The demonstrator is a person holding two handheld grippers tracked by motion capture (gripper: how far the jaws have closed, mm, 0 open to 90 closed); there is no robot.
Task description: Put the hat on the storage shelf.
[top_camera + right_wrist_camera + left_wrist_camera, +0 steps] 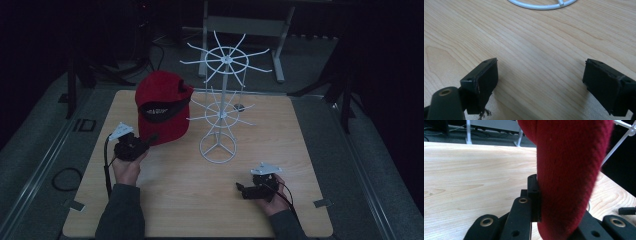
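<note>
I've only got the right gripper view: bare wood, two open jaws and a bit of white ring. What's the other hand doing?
Observer: The left gripper is shut on a red cap, holding it up beside a white wire rack.
Operator: What part of the cap is pinched?
Observer: The brim, clamped between the jaws in the left gripper view.
Operator: And where's my gripper?
Observer: The right gripper rests low on the table, short of the rack's base ring.

On the desk (300,150), the rack (220,120) stands near the middle. The cap (162,107) sits just left of the rack, the left claw (150,140) at its near edge; the right claw (242,190) lies nearer, right of the rack.
</note>
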